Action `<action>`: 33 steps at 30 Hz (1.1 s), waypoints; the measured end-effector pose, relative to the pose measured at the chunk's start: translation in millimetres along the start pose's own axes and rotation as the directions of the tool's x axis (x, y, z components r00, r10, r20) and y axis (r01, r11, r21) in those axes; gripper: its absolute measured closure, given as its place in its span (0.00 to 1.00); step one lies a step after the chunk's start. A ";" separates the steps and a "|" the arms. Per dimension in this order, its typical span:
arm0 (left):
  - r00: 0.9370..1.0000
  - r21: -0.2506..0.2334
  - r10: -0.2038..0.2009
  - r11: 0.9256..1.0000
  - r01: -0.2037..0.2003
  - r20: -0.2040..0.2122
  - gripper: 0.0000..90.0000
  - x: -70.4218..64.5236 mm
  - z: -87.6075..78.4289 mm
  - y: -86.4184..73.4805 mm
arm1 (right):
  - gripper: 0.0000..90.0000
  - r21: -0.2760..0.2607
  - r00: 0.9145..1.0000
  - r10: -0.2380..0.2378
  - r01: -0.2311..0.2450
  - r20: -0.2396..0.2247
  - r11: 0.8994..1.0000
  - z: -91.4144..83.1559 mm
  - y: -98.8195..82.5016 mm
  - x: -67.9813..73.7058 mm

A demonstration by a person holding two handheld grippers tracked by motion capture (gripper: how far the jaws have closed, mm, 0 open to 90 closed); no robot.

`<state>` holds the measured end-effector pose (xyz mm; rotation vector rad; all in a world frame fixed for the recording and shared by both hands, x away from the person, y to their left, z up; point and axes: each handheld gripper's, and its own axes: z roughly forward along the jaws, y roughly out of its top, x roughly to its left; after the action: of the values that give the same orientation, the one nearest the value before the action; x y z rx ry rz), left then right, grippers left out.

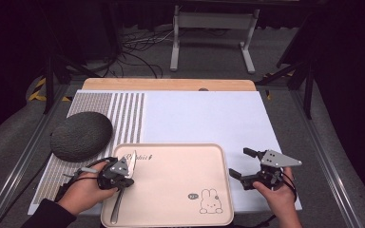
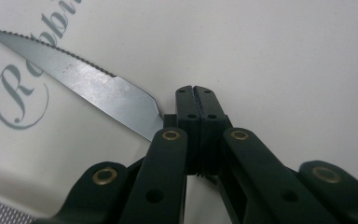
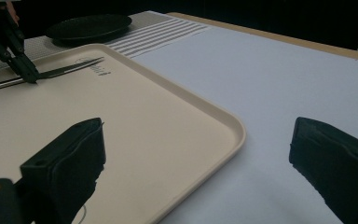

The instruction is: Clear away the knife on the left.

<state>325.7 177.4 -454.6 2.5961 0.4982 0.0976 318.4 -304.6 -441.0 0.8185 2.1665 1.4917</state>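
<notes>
- Steel table knife point(image 1: 123, 183), serrated blade, lies along the left side of our cream rectangular plastic tray point(image 1: 180, 190) on the desk; our left gripper point(image 1: 123, 176) has its fingers clamped on it just behind the blade.
- We judge it stiff, thin and slippery; grip it at the flat neck.
- Our left gripper view shows the serrations point(image 2: 70, 58); the high view shows the whole handle.
- Our right gripper point(image 1: 242, 164) hovers right of the tray, fingers apart.
</notes>
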 end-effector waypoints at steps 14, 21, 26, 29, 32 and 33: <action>0.999 -0.048 -0.046 0.998 0.046 0.007 1.00 3.2 -5.0 -16.6 | 0.05 0.006 1.000 -0.001 0.001 -0.004 1.000 1.5 -0.6 0.9; 0.998 -0.063 -0.061 0.996 0.062 0.011 1.00 3.4 -5.2 -19.4 | 0.05 0.011 1.000 -0.003 0.003 -0.006 1.000 2.3 -1.0 1.0; 0.997 -0.063 -0.069 0.996 0.070 0.018 1.00 3.3 -5.4 -20.3 | 0.05 0.010 1.000 -0.001 0.001 -0.004 1.000 2.1 -1.3 0.7; 0.997 -0.065 -0.076 0.995 0.077 0.018 1.00 3.0 -5.6 -20.9 | 0.05 0.010 1.000 -0.002 0.002 -0.004 1.000 2.1 -1.3 0.7; 0.996 -0.073 -0.088 0.993 0.090 0.026 1.00 3.6 -5.6 -22.4 | 0.05 0.013 1.000 -0.003 0.003 -0.004 1.000 2.2 -1.8 0.3; 0.995 -0.074 -0.094 0.993 0.096 0.026 1.00 3.7 -5.8 -22.8 | 0.05 0.013 1.000 -0.002 0.002 -0.001 1.000 2.0 -1.9 0.3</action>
<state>320.8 199.9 -460.6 2.4927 0.5980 0.0543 318.9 -303.5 -443.4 0.8196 2.1798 1.4788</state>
